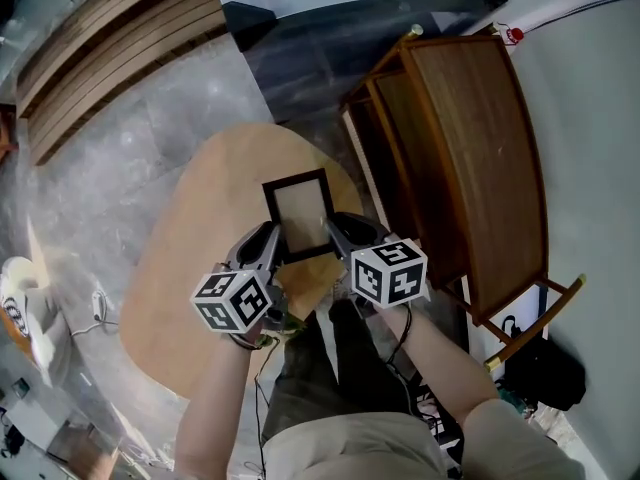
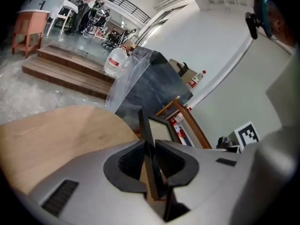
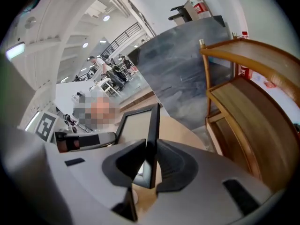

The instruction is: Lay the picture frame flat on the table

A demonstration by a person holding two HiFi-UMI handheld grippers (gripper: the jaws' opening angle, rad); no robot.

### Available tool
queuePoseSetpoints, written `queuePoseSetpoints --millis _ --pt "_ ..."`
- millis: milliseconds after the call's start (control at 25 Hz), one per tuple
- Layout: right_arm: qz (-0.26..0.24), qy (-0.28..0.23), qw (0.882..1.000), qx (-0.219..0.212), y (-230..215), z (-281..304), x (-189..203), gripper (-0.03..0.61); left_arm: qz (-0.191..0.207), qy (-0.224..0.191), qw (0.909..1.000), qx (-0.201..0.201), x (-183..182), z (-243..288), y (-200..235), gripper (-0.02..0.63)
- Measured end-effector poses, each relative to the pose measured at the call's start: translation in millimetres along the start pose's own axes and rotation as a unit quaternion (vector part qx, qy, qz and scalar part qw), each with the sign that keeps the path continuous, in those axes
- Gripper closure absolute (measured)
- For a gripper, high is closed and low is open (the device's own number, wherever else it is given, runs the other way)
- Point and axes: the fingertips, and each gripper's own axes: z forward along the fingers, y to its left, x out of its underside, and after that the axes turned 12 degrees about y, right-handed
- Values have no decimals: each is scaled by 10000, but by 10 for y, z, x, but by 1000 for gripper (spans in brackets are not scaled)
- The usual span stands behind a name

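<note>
A black picture frame (image 1: 300,213) with a pale beige panel is held between both grippers over the oval wooden table (image 1: 190,268). In the head view its face is turned up toward the camera. My left gripper (image 1: 266,240) is shut on the frame's left edge, seen as a thin black bar (image 2: 146,135) between the pads. My right gripper (image 1: 338,232) is shut on the frame's right edge (image 3: 152,125). Whether the frame's lower edge touches the table is hidden by the grippers.
A brown wooden bench (image 1: 470,158) stands right beside the table. A dark grey block (image 1: 320,28) wrapped in clear film lies beyond it, with wooden steps (image 1: 110,48) at the far left. A black bag (image 1: 545,373) sits on the floor at right.
</note>
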Motion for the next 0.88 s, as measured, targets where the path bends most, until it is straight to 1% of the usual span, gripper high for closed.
queuePoseSetpoints --millis 200,360,560,720,880 --pt "172 191 9997 -27 -310 369 126 523 -60 234 9996 -175 105 407 263 546" --pt "218 308 9993 50 -525 625 229 523 -136 402 9986 -313 221 684 448 546" --pt "287 433 9985 193 -783 884 408 523 -283 663 9965 -419 499 1018 660 546" --pt "228 535 9980 235 -908 1068 531 523 -241 912 9940 -557 689 1213 810 546" --pt "234 616 9975 249 -966 1185 635 523 -303 1072 9911 -725 821 1317 908 543"
